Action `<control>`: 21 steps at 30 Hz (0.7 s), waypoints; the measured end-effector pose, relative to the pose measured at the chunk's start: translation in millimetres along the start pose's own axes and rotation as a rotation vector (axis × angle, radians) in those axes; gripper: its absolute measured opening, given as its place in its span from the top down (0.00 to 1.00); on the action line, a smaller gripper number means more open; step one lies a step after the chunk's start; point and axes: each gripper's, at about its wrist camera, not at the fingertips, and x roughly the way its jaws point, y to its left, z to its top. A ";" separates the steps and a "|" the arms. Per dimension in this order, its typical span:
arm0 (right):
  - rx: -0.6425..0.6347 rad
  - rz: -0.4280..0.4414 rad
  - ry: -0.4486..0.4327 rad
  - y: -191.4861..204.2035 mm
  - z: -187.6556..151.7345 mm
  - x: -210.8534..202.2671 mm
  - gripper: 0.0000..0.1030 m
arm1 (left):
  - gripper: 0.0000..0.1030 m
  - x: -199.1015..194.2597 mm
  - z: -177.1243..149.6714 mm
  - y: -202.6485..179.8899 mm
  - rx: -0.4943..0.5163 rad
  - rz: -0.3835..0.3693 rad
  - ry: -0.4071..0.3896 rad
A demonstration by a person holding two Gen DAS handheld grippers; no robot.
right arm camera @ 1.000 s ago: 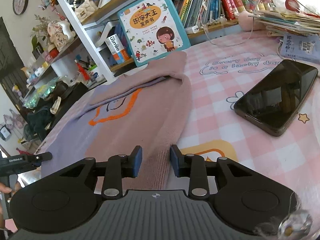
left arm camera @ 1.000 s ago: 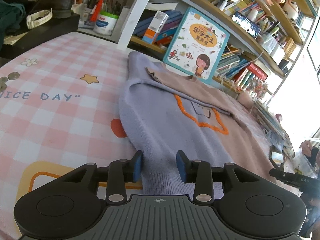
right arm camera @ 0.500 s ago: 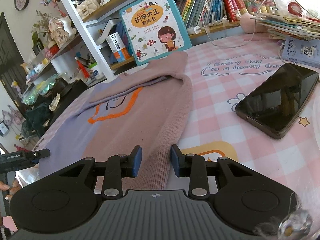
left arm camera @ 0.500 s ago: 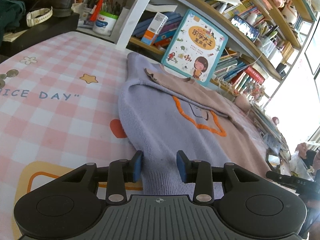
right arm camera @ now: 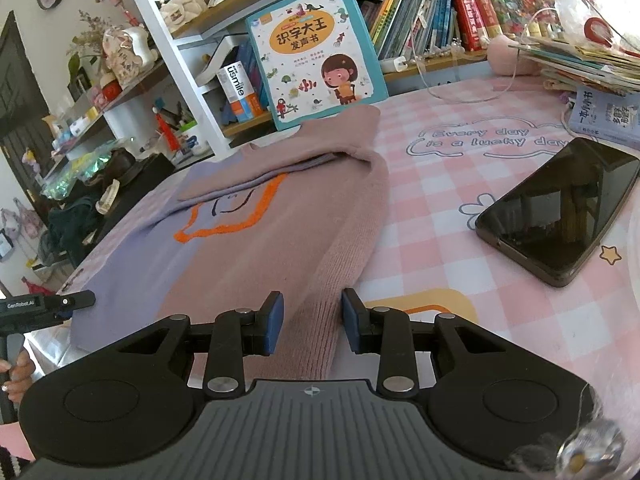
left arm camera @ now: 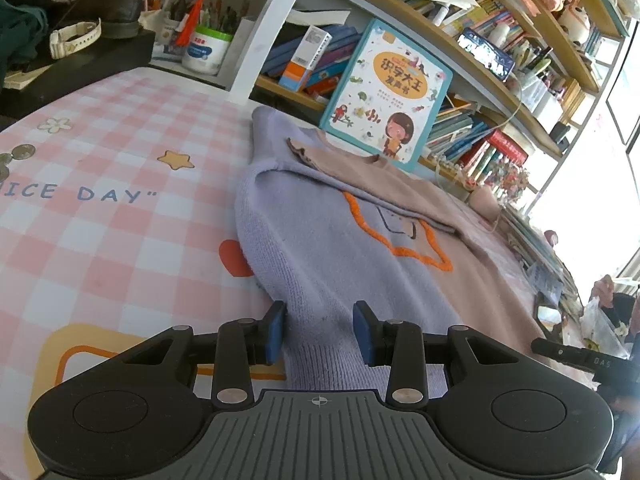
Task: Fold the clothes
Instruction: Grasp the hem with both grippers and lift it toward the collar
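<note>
While the sweater [left arm camera: 360,248] lies flat on the checkered counter [left arm camera: 100,216], both tools sit spread wide at its hem. Left tool [left arm camera: 319,332] straddles the lilac corner, right tool [right arm camera: 311,322] the pink one, phone [right arm camera: 560,208] nearby.

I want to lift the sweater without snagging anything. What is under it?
The sweater lies flat on the pink checked tablecloth, which shows all around it. Its sleeves are folded on top. Anything beneath the knit itself is covered and cannot be seen.
</note>
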 end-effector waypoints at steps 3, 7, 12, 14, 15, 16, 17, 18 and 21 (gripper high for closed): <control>-0.022 -0.018 0.013 2.2 1.9 1.0 0.79 | 0.72 0.3 0.1 -2.2 0.017 0.012 0.002; 0.019 0.007 0.042 -4.6 4.9 1.8 0.91 | 0.89 -0.1 -0.2 -1.8 0.022 0.003 0.020; 0.230 0.195 0.024 -29.1 16.1 -4.3 0.91 | 0.92 -12.1 16.1 8.0 -0.103 -0.150 -0.018; 0.289 0.279 0.003 -33.7 26.1 -8.0 0.91 | 0.92 -16.3 24.8 10.1 -0.152 -0.214 -0.039; 0.308 0.308 -0.008 -34.9 31.6 -8.6 0.91 | 0.92 -16.2 28.3 11.4 -0.176 -0.238 -0.046; 0.326 0.335 -0.019 -35.8 37.1 -9.0 0.91 | 0.92 -14.9 32.7 13.6 -0.207 -0.265 -0.055; 0.344 0.361 -0.031 -36.6 43.5 -8.3 0.91 | 0.92 -13.5 37.1 15.8 -0.238 -0.293 -0.065; 0.361 0.387 -0.044 -37.3 50.1 -7.3 0.91 | 0.92 -12.1 41.5 18.1 -0.270 -0.321 -0.074; 0.415 0.454 -0.094 -39.8 71.5 -2.9 0.92 | 0.92 -7.9 56.2 24.4 -0.359 -0.394 -0.119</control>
